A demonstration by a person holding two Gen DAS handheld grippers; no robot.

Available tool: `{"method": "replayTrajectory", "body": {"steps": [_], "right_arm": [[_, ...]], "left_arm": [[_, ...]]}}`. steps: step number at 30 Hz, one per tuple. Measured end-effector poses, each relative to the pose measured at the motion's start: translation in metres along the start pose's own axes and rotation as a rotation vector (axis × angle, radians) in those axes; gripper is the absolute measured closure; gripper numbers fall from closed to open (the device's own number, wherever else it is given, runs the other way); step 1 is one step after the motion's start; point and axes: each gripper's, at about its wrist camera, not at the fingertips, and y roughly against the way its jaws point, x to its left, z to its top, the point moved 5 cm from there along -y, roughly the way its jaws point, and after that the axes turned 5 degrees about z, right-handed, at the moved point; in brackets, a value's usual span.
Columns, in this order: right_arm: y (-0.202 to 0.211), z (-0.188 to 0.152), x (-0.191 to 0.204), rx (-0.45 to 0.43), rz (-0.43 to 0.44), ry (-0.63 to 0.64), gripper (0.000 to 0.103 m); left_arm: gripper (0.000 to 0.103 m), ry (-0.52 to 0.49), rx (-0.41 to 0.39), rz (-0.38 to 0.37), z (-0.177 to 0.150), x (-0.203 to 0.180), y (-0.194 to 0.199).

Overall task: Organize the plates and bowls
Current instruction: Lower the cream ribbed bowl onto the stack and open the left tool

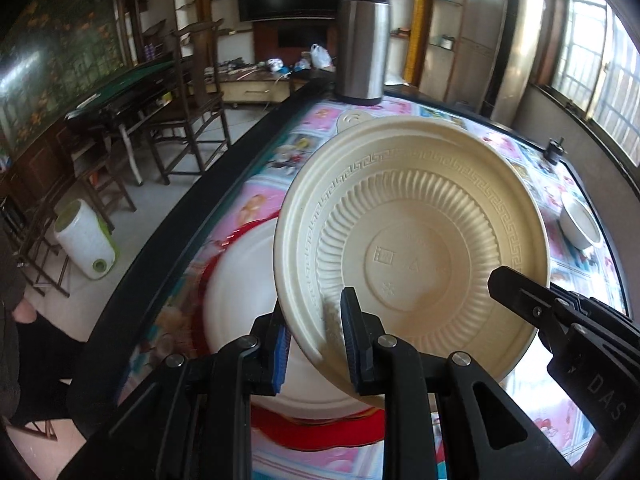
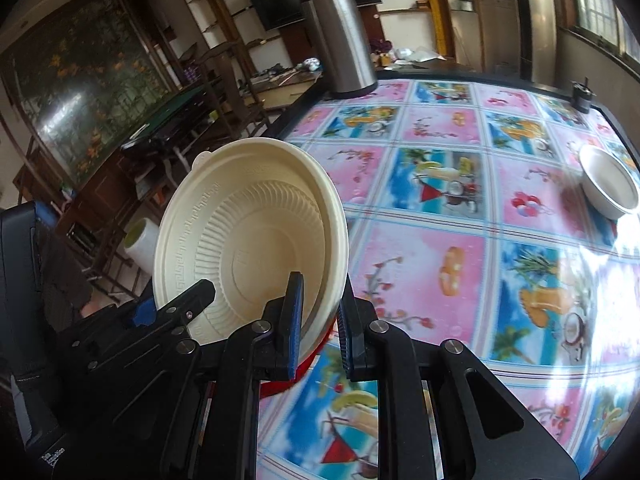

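1. The left tool [image 1: 314, 344] is clenched on the near rim of the cream bowl [image 1: 412, 236], which is tilted with its ribbed underside showing, above the desk's [image 2: 440, 208] left edge.
2. Below it lies a white plate [image 1: 240, 280], blurred, with something red under it.
3. The right tool [image 2: 318, 326] grasps the same bowl's opposite rim.
4. A steel flask [image 2: 340, 36] stands at the far left corner.
5. A small white bowl [image 2: 608, 184] sits near the right edge.
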Motion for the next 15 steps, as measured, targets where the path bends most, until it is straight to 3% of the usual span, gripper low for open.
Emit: {"method": "replayTrajectory", "body": {"steps": [7,15], "right_arm": [[-0.028,-0.003,0.024,0.058,0.033,0.041,0.087],[-0.042,-0.009,0.024,0.093,0.024,0.032,0.087]], "left_arm": [[0.080,0.046,0.042,0.023,-0.005,0.022,-0.016],[0.080,0.038,0.056,0.019,-0.011,0.026,-0.020]]}}
